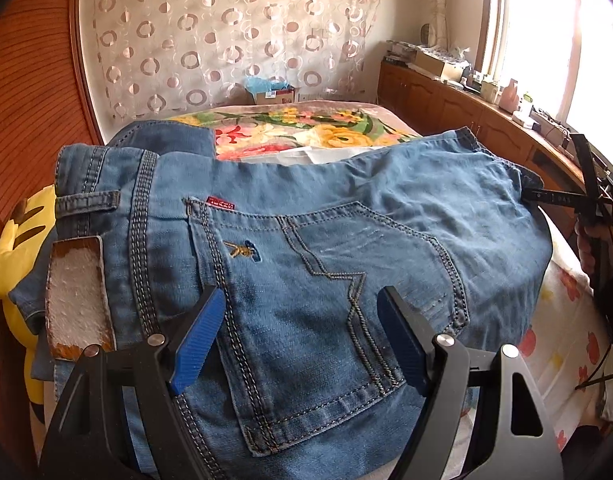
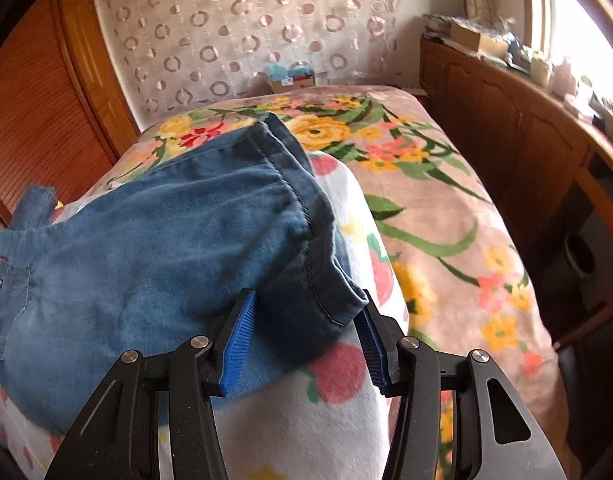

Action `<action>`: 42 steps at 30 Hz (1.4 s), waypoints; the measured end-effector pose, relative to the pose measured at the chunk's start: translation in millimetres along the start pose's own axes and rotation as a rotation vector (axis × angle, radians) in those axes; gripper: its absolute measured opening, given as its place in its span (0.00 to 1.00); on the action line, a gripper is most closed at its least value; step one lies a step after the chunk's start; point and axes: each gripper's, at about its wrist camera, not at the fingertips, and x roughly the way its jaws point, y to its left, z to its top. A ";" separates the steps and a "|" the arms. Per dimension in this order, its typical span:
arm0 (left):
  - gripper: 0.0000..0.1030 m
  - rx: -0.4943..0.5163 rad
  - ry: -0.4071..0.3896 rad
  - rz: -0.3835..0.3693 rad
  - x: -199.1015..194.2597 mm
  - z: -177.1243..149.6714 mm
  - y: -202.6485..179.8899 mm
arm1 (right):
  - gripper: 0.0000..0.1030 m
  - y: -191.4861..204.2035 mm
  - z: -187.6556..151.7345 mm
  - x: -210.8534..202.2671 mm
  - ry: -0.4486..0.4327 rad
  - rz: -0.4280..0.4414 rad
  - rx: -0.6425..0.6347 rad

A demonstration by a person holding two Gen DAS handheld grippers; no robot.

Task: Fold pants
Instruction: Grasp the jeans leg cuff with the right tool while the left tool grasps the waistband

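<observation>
Jeans [image 1: 306, 220] lie across the bed [image 2: 446, 208], mid-frame, apparently doubled leg over leg already. Left tongs [image 1: 302, 340] hover spread above the back pocket; right tongs [image 2: 306, 336] straddle the hem, spread. Crosswise folds remain.

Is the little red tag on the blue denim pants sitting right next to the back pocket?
Yes, the small red tag is sewn at the top edge of the back pocket of the blue denim pants.
</observation>
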 end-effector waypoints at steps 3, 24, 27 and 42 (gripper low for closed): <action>0.77 0.003 0.005 0.002 1.4 -1.5 -0.6 | 0.50 3.2 -3.0 2.4 -0.002 -0.014 -0.027; 0.77 -0.072 -0.049 0.055 -38.9 -24.6 35.4 | 0.12 20.0 -7.0 -17.8 -0.078 -0.032 -0.139; 0.77 -0.099 -0.057 0.094 -50.2 -35.0 54.3 | 0.11 21.9 -9.5 -30.9 -0.117 -0.038 -0.143; 0.56 -0.209 -0.015 0.116 -40.9 -74.9 111.8 | 0.11 36.1 -42.7 -65.4 -0.213 -0.079 -0.180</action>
